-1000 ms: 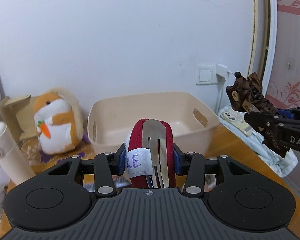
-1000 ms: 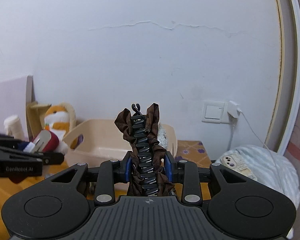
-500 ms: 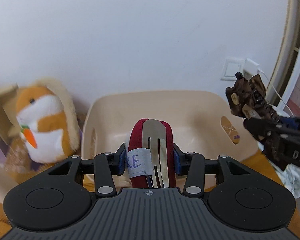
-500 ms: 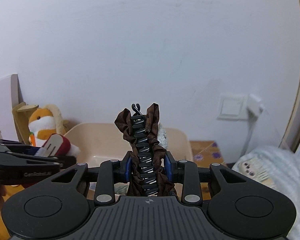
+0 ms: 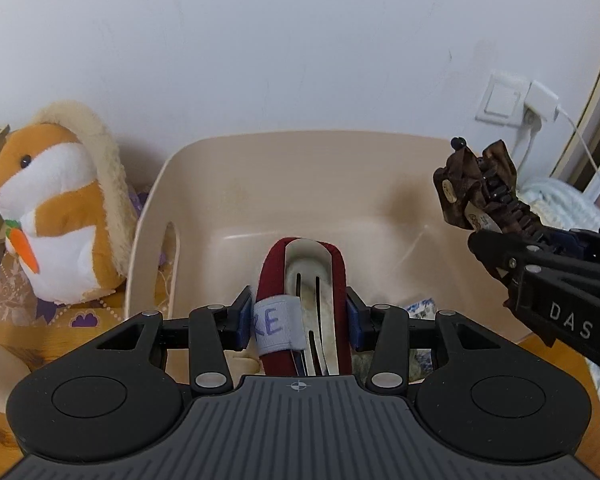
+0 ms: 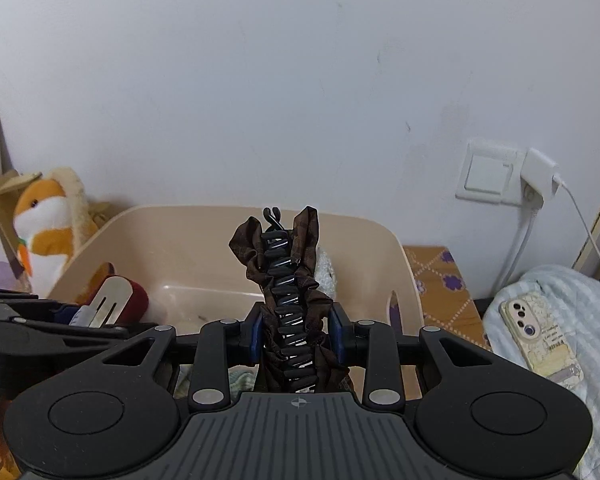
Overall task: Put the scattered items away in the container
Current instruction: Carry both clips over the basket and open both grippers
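I have both tools loaded and poised over the bin (image 5: 156, 216). My left tool (image 5: 298, 320) is clamped on a red clip (image 5: 340, 280), a dark red hair piece with a slotted metal plate and a white tag, standing upright between the pads, its top ahead of the tool and over the bin's floor. My right tool (image 6: 296, 332) is clamped on a brown clip (image 6: 292, 280), a ruffled fabric one with black teeth, also upright; from the left wrist view it (image 5: 480, 196) hangs off to the right of my left tool, about at the bin's right wall. The bin lies straight ahead of and below both tools, with some pale items visible low under the tools, which I cannot identify. The risks I see: the two tools are near each other, so opening one while drifting could knock the other. The brown clip looks near the rim, so a release there could send it outside onto the worktop or toward the bedding and phone (image 6: 540, 336) to my right. The fabric ruffle may also snag on the pad and not fall cleanly. The plush hamster (image 5: 56, 208) sits just left of the bin, clear of my path.
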Available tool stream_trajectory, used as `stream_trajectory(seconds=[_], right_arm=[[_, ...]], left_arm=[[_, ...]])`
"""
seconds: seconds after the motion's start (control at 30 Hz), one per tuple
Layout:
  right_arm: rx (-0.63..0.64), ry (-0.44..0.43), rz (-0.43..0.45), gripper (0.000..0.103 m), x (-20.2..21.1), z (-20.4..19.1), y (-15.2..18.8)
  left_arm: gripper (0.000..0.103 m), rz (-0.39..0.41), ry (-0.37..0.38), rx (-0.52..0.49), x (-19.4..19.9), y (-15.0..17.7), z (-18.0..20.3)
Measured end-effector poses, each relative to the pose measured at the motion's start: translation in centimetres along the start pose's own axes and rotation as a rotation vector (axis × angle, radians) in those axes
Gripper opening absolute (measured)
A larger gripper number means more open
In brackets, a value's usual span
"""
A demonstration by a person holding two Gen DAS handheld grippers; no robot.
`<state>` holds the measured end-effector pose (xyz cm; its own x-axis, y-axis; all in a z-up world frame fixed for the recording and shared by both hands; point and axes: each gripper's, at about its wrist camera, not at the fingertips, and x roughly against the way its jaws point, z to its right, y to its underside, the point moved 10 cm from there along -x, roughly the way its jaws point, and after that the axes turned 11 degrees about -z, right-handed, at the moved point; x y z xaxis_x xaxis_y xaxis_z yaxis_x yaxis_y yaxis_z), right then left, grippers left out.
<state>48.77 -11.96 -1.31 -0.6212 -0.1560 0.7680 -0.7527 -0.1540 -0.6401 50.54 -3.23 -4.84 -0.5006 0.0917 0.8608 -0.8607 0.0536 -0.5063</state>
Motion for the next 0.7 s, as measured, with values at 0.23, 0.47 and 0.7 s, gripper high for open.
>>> stream_trajectory(seconds=[0.23, 0.47, 0.7], right_arm=[[0.008, 0.021, -0.034, 0.036, -1.4, 0.1, 0.8], [0.046, 0.017, 0.028, 0.052, 1.2, -0.2, 0.9], [0.075, 0.02, 0.131, 0.06, 6.4, 0.2, 1.7]], left_arm=[[0.046, -0.028, -0.027, -0.029, -0.9, 0.3, 0.0], [0.07, 0.047, -0.077, -0.082, 1.7, 0.9, 0.7], [0.077, 0.133, -0.071, -0.08, 6.1, 1.5, 0.9]])
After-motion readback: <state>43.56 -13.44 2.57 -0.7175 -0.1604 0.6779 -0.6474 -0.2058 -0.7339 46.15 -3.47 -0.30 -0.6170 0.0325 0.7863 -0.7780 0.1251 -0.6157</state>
